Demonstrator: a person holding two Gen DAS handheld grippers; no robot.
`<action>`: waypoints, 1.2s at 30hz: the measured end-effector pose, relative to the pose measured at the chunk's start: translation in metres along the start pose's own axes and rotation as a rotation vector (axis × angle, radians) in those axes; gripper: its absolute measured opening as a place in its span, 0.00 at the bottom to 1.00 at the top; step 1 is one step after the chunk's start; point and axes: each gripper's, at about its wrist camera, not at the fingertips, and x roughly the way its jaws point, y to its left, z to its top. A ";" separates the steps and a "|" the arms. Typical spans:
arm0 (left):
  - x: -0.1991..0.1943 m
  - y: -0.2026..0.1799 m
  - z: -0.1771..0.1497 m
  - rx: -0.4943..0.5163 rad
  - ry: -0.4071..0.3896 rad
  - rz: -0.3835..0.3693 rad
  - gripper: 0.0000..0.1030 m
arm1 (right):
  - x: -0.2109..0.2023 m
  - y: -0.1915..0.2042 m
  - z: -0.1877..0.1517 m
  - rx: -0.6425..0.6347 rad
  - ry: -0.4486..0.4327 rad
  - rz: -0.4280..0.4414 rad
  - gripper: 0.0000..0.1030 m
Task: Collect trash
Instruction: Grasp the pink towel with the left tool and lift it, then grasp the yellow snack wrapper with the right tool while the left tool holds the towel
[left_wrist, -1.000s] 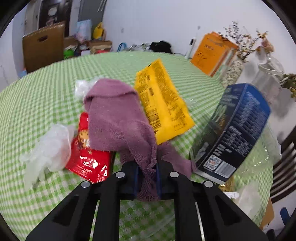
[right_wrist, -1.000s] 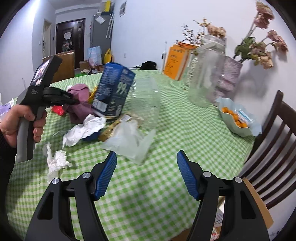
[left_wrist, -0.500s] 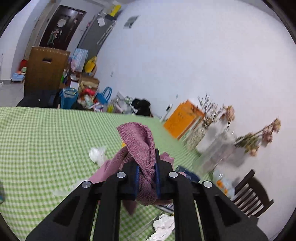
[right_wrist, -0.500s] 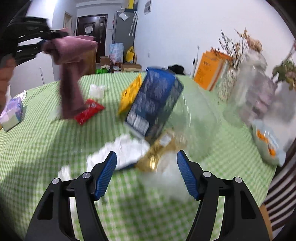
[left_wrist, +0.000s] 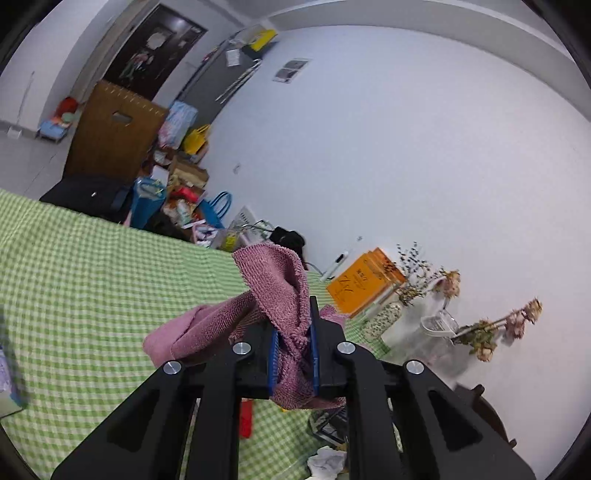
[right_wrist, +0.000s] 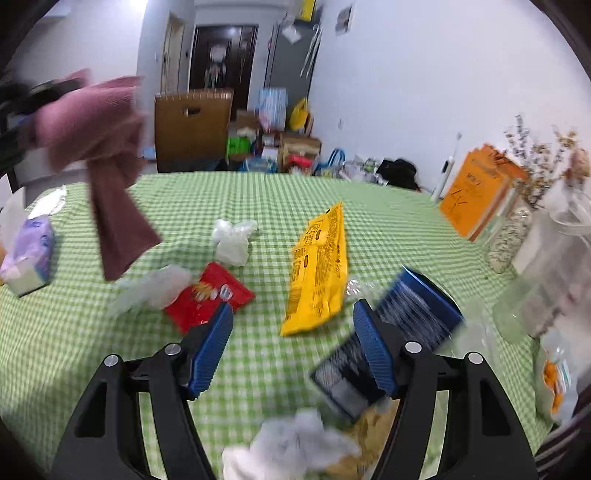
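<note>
My left gripper (left_wrist: 293, 354) is shut on a mauve cloth (left_wrist: 273, 291), held up above the green checked table (left_wrist: 92, 280). From the right wrist the same cloth (right_wrist: 107, 147) hangs in the air at upper left. My right gripper (right_wrist: 293, 347) stands open over the table, nothing between its pads. Ahead of it lie a yellow snack bag (right_wrist: 319, 269), a red wrapper (right_wrist: 208, 295), a clear plastic wad (right_wrist: 151, 288) and a white plastic wad (right_wrist: 232, 240). A blue carton (right_wrist: 406, 332) lies at its right finger. Crumpled white paper (right_wrist: 291, 446) sits below.
A purple tissue pack (right_wrist: 29, 254) lies at the table's left edge. Orange books (right_wrist: 476, 192), glass vases with dried flowers (right_wrist: 546, 258) and a bag of oranges (right_wrist: 554, 380) line the right side. A brown chair back (right_wrist: 192, 129) stands beyond the far edge.
My left gripper lifted the mauve cloth off the table and tilted upward. My right gripper swung left across the table, from the clear bag toward the yellow bag and red wrapper.
</note>
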 end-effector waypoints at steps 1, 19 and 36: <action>0.000 0.006 0.001 -0.011 0.001 0.003 0.10 | 0.012 -0.003 0.007 0.006 0.027 0.015 0.63; 0.043 0.038 -0.010 -0.070 0.097 0.067 0.10 | 0.136 0.004 0.031 -0.207 0.422 -0.134 0.00; 0.044 0.050 -0.007 -0.069 0.087 0.161 0.11 | 0.154 0.006 0.040 -0.246 0.388 -0.025 0.79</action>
